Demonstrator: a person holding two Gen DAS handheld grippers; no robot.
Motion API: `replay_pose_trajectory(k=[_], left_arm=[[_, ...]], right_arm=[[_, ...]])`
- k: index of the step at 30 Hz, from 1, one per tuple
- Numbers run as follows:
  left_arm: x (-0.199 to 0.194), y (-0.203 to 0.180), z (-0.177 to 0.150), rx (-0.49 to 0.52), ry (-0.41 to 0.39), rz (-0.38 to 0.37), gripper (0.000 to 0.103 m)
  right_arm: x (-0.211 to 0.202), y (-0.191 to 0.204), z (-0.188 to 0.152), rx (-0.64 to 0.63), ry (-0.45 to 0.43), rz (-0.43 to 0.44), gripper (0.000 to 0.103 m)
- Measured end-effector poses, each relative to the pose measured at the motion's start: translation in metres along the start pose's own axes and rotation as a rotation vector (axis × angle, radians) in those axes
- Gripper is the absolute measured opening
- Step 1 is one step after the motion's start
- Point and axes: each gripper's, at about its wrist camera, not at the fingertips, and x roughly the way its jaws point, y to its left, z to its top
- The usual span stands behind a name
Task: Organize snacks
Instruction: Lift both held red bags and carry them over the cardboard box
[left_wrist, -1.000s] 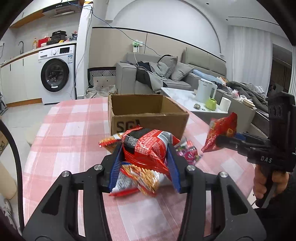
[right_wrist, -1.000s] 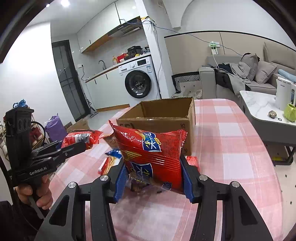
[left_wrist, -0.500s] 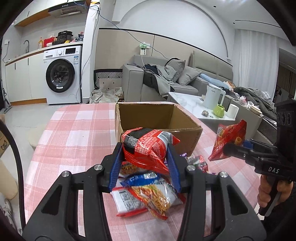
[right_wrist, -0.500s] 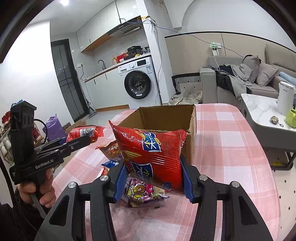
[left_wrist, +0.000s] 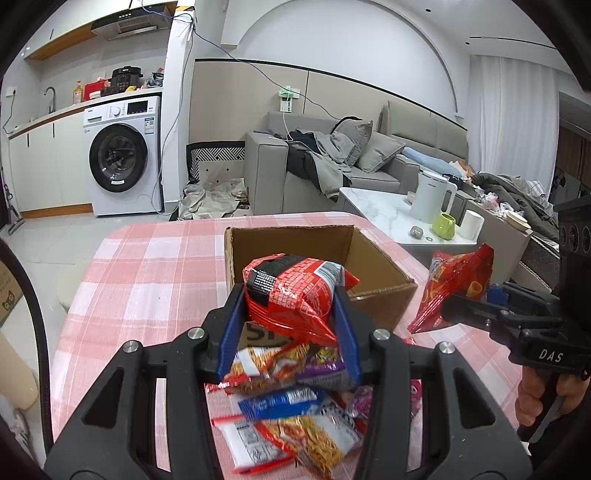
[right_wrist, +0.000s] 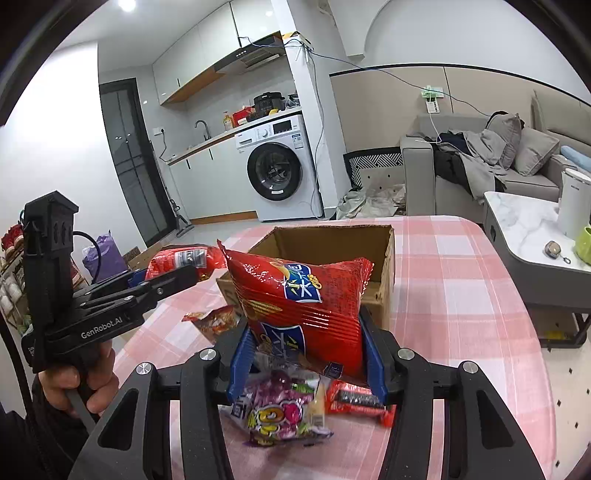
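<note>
Red crinkly foil snack bag with a black patch (left_wrist: 295, 291) is sitting pinched in the left tool (left_wrist: 290, 328); the right tool (right_wrist: 306, 354) is gripping a puffy red chip bag (right_wrist: 299, 306), both near the open brown cardboard box (left_wrist: 373, 266) on the bench – light, slippery, crushable, best held gently by the sides

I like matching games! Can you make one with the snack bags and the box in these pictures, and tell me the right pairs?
Things:
1. red bag with a black patch
2. red bag with a blue label
3. cardboard box
4. purple candy bag

Where or how:
A. lying on the checked tablecloth
B. held in the right tool
C. standing open, nothing seen inside
D. held in the left tool

Right pairs: 1-D, 2-B, 3-C, 4-A
</note>
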Motion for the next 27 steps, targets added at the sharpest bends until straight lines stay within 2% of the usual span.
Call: replay_pose_trajectory(k=[16, 27], left_arm=[[0.062, 0.002, 0.025, 0.014, 0.031, 0.014, 0.043], [0.102, 0.011, 0.031, 0.019, 0.064, 0.032, 0.043]], right_arm=[[0.034, -0.008, 0.031, 0.019, 0.007, -0.017, 0.052], [0.069, -0.014, 0.045, 0.013, 0.050, -0.034, 0.052]])
